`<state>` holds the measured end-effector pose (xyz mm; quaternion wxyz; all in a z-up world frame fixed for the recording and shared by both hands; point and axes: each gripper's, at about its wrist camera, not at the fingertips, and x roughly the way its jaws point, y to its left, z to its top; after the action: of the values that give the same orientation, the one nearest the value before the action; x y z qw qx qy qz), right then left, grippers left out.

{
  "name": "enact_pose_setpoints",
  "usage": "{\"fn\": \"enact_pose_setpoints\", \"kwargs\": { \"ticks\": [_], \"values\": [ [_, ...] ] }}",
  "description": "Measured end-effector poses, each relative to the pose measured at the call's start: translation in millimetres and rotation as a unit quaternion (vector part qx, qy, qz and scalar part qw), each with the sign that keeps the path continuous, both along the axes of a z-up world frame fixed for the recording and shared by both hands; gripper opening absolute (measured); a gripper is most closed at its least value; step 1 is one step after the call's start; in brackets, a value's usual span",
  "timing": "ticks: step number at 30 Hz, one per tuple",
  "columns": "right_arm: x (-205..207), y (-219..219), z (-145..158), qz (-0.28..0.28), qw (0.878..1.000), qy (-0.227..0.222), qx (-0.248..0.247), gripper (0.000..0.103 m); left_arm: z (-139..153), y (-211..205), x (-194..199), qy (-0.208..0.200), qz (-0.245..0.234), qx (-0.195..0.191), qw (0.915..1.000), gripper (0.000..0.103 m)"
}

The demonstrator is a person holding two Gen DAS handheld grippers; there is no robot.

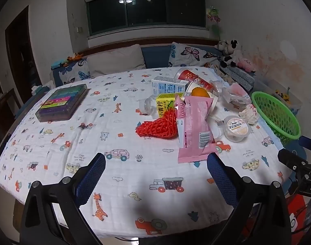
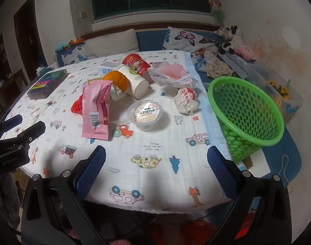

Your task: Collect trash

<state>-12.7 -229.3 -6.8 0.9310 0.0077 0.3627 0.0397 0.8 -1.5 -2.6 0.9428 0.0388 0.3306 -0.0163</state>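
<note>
My left gripper hung over the near edge of the counter, its fingers spread wide with nothing between them. My right gripper was the same, fingers far apart and empty, above the cartoon-printed cloth.

The trash lay in a heap on the far right part of the counter. A pink wrapper was nearest, leaning over a red net. Behind it lay a yellow drink carton, a clear bottle on its side, a white and blue carton, a tipped red cup and an orange peel. To the right sat a small lidded plastic cup, a crumpled paper ball and a clear bag with pink inside.

The green basket stood tilted at the right edge of the counter, just beside the paper ball, its mouth towards me. A box of coloured items lay well apart on the left.
</note>
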Motion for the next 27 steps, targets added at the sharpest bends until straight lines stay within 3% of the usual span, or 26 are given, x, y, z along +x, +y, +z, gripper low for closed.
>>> {"fn": "enact_pose_setpoints", "kwargs": {
  "ticks": [27],
  "values": [
    [5.1, 2.6, -3.9, 0.001, 1.000, 0.004, -0.001, 0.099, 0.3, 0.0, 0.0, 0.001, 0.001, 0.000, 1.0000, 0.097]
  ]
}}
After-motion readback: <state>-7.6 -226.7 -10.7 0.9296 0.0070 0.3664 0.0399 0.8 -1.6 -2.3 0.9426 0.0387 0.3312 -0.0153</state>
